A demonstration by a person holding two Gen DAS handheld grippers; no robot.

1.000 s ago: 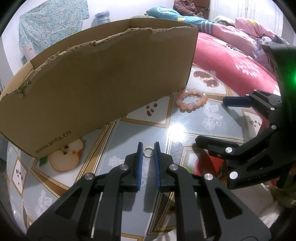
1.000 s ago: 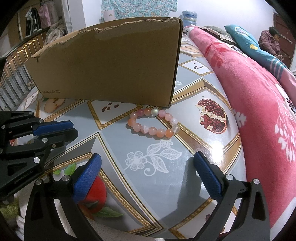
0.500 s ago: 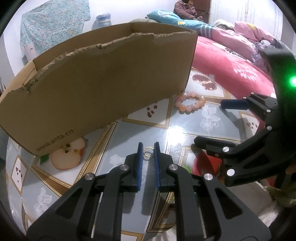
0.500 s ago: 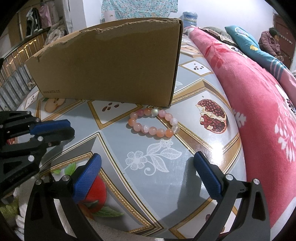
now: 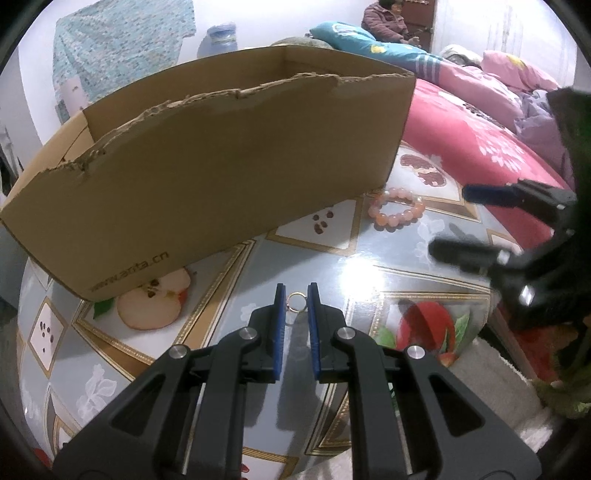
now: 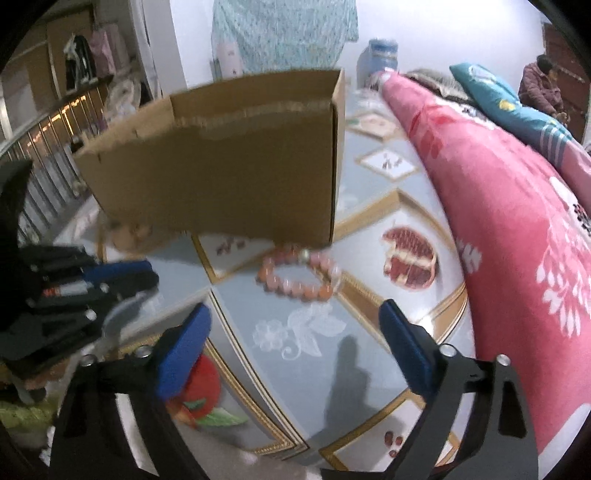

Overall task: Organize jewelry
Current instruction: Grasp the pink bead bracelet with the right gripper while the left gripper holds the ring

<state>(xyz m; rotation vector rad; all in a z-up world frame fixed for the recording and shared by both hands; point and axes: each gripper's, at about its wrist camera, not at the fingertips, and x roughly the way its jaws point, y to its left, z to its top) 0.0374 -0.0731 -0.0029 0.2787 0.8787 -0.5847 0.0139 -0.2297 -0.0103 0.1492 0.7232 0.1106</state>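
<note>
My left gripper [image 5: 296, 295] is shut on a small gold ring [image 5: 296, 302], held between its blue pads above the table. An open cardboard box [image 5: 221, 166] stands just ahead of it; the box also shows in the right wrist view [image 6: 229, 162]. A pink bead bracelet [image 5: 397, 212] lies on the table by the box's right corner, and it shows in the right wrist view [image 6: 295, 277]. My right gripper [image 6: 295, 332] is open and empty, hovering short of the bracelet. It shows at the right of the left wrist view [image 5: 480, 225].
The table [image 6: 332, 350] has a glossy fruit-pattern cover. A pink quilted bed [image 6: 517, 221] runs along its right side. A person [image 5: 388, 22] sits at the far end. The left gripper shows at the left of the right wrist view [image 6: 122, 273].
My left gripper has lifted with the ring, so the box's open top now shows. My right gripper has moved forward and up toward the bracelet; its view is blurred.
</note>
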